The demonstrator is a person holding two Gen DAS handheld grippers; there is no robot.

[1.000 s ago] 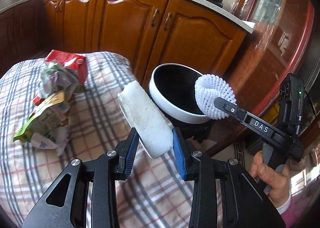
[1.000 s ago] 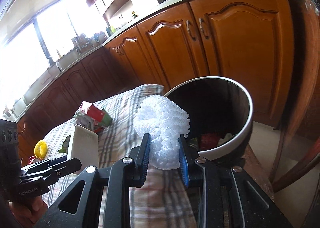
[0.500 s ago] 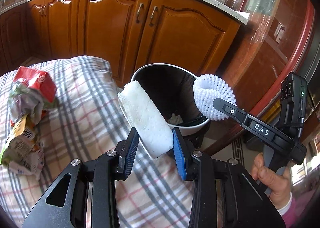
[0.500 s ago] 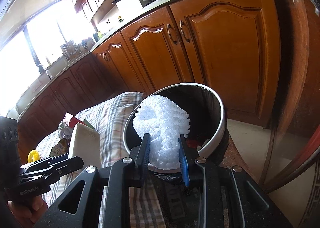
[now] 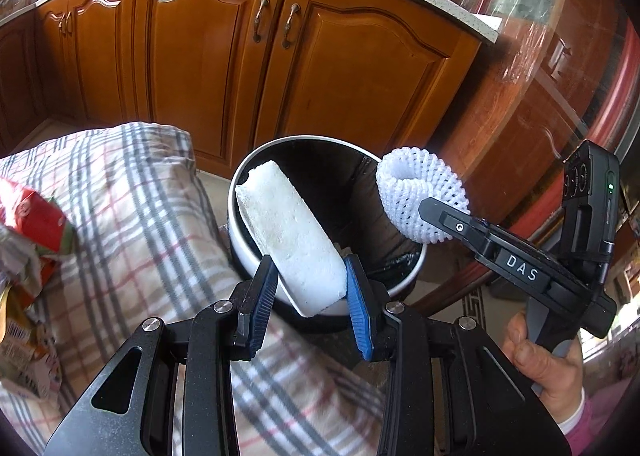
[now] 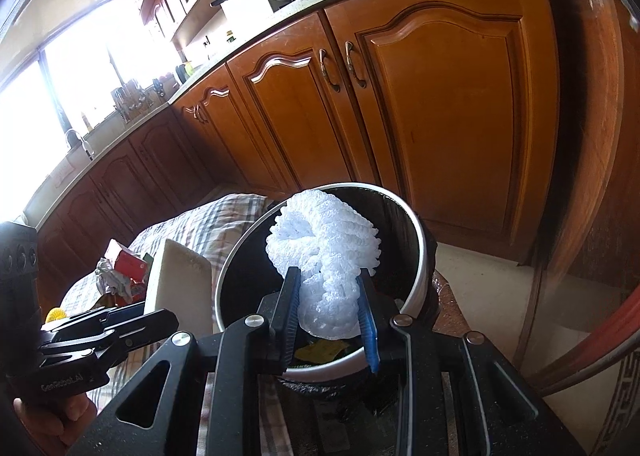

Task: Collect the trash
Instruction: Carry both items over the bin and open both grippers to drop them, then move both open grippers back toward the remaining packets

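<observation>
My left gripper (image 5: 312, 292) is shut on a white foam block (image 5: 288, 232), held over the near rim of a round white bin (image 5: 256, 172) lined with a black bag. My right gripper (image 6: 330, 306) is shut on a white foam net sleeve (image 6: 324, 252), which hangs over the bin's (image 6: 418, 296) opening. In the left wrist view the net sleeve (image 5: 416, 196) and the right gripper (image 5: 440, 216) sit over the bin's right side. The foam block (image 6: 180, 288) shows left of the bin in the right wrist view, clamped by the left gripper (image 6: 132, 320). Yellowish scraps (image 6: 320, 350) lie inside the bin.
A checked cloth (image 5: 132, 216) covers the table left of the bin, with a red carton (image 5: 36, 212) and crumpled wrappers (image 5: 24, 340) at its left edge. Wooden kitchen cabinets (image 5: 224, 68) stand behind. A person's hand (image 5: 548, 372) grips the right tool.
Both grippers have carried their loads sideways from above the cloth to above the bin. The carton and wrappers have slid to the left edge of the left wrist view.
</observation>
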